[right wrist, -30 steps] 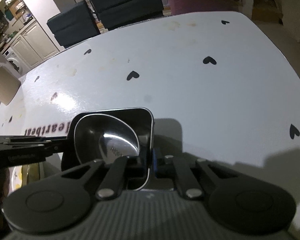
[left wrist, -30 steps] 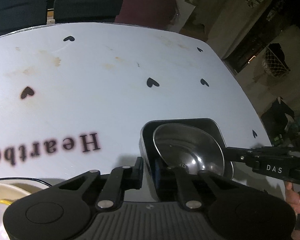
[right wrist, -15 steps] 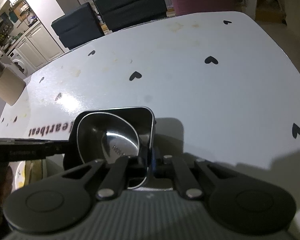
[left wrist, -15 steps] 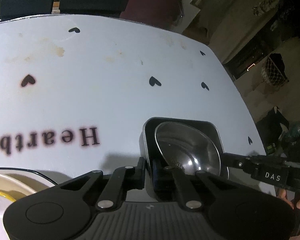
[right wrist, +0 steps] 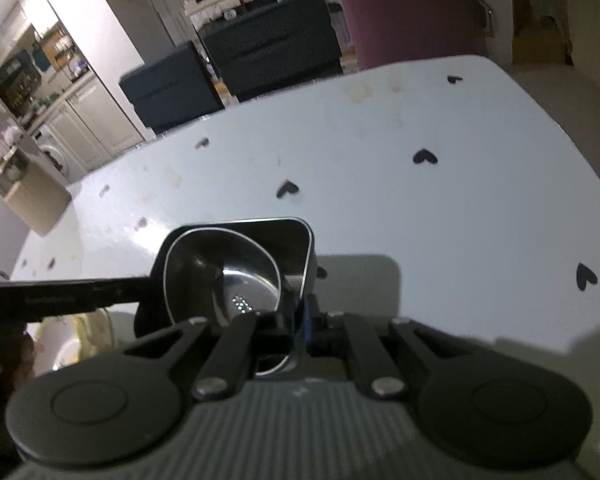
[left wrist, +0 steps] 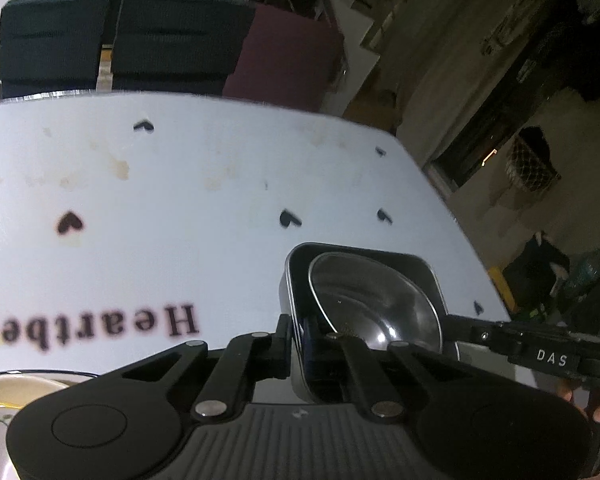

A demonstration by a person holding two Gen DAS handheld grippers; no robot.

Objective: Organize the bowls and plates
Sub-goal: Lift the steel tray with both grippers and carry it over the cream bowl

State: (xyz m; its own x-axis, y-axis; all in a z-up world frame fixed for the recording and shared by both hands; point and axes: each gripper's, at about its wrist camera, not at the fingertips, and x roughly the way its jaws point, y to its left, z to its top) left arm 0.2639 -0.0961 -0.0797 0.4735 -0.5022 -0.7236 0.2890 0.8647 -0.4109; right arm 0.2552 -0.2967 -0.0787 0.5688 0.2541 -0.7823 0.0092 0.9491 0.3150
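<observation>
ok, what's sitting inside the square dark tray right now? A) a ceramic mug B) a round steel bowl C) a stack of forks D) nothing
B: a round steel bowl sits tilted inside the square dark tray; the left tool and right tool each pinch a wall of the tray on opposite sides.

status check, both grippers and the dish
Left gripper and right gripper both shut on square black dish, steel bowl nested inside. Table ahead open.
</observation>
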